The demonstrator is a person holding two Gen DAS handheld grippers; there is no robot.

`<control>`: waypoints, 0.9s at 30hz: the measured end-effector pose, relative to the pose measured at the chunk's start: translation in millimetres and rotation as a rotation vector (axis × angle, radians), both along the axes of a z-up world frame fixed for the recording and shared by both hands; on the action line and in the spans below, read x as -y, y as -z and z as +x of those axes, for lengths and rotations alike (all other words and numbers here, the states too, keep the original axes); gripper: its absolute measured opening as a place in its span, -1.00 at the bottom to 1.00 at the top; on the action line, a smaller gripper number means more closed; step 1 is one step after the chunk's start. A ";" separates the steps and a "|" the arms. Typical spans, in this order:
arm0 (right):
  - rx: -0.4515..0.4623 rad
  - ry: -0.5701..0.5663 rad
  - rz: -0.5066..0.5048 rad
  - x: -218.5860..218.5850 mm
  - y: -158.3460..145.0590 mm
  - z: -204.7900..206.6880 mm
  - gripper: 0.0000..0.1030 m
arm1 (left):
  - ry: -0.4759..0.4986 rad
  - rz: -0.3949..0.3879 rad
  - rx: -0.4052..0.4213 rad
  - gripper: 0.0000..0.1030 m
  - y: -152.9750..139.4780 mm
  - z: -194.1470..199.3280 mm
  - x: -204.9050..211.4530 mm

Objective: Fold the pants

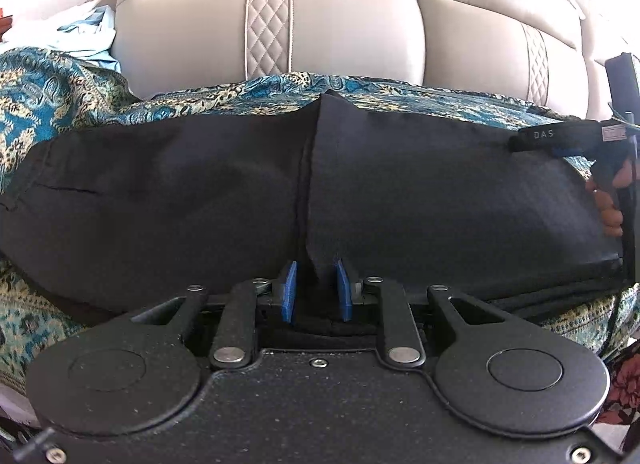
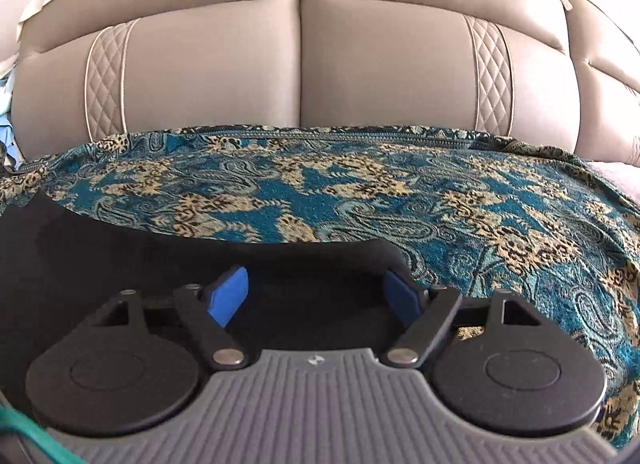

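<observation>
Black woven pants (image 1: 160, 191), matte and thin, spread sideways over a teal-and-gold paisley cloth (image 1: 60, 95) on the seat of a beige sofa (image 1: 340, 31). Likely light, limp and without any stiffness of its own; bound to sag and drape from whatever point is lifted. Probably a little slick, so prone to sliding over the brocade rather than clinging. Nothing fragile.

Smooth across most of the spread, with a long seam or fold edge running from the far edge toward the camera and rising as a small ridge at the near edge. Slit of a pocket off to the left.

Left claw (image 1: 316, 292) narrowly parted at that ridge: dark cloth standing up between the blue pads (image 1: 289, 292), close against the one on the right, a gap showing beside the other, so apparently not pinched.

Right claw (image 2: 316, 296) spread wide at the end of the pants (image 2: 120, 248), black fabric between the pads and under them, nothing gripped.

Best taken at doubled edges or seams, through all layers, one claw at each end to keep the fold square.

Sofa back smooth and padded, with quilted diamond-stitched strips; paisley cloth raised, slightly glossy.
</observation>
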State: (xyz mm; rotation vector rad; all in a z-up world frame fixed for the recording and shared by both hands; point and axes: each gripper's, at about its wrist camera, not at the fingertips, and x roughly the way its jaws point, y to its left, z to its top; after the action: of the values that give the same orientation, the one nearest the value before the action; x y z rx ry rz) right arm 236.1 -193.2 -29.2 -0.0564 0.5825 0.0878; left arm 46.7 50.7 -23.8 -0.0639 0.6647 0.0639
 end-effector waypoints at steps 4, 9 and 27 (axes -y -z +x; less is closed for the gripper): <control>0.070 -0.065 -0.077 -21.3 -8.4 -18.2 0.72 | -0.021 0.007 0.040 0.00 -13.4 -7.8 -14.5; 0.131 -0.209 -0.068 -63.6 -15.6 -48.3 0.77 | -0.146 -0.039 0.076 0.24 -30.6 -19.5 -56.8; 0.149 -0.528 -0.105 -181.8 14.4 -137.5 1.00 | -0.565 -0.272 0.086 0.01 -12.3 -59.9 -207.5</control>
State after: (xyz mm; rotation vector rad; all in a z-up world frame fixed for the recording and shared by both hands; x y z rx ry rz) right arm 98.5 -11.3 -43.7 -0.3160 0.4115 0.5614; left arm -13.3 258.2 -11.5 -0.5131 0.5501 0.5117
